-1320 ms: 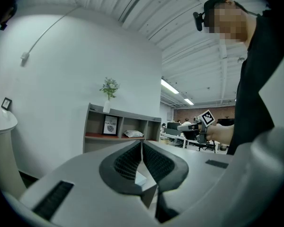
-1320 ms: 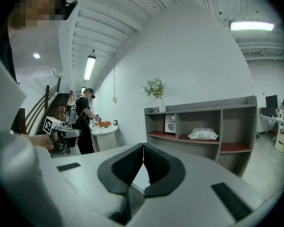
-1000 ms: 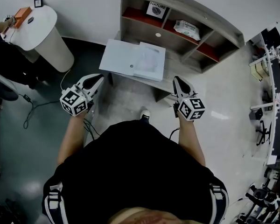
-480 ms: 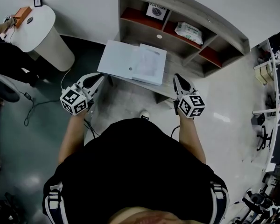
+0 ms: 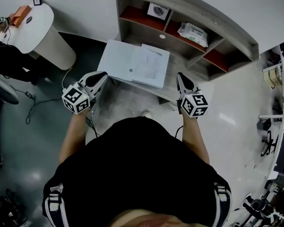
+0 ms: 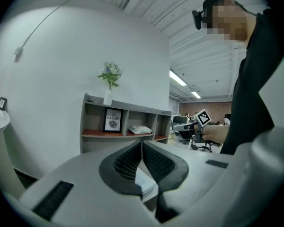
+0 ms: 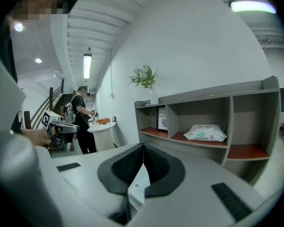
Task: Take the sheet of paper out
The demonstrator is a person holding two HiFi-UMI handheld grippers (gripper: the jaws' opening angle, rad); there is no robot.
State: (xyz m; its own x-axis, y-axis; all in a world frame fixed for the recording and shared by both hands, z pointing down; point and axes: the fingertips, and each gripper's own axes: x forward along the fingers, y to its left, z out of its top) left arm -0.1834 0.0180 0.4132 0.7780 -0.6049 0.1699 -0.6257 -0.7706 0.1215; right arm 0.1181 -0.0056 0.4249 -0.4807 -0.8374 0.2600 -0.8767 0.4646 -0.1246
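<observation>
White sheet of paper (image 5: 150,65) lies with its flat folder (image 5: 120,58) on the worktop (image 5: 168,88), in front of the shelf (image 5: 213,25). Left tongs (image 5: 102,74) and right tongs (image 5: 179,75) are shut tight, hold nothing, and sit near its edge. Nothing is taken out yet.

white wall (image 5: 85,4), grey shelf unit (image 5: 199,11), round white table (image 5: 38,25), pale glossy floor (image 5: 227,112)

Head view: overhead, steeply down; left and right gripper views: low, near-level; all share grey open-fronted wooden shelf unit (image 5: 213,14)
</observation>
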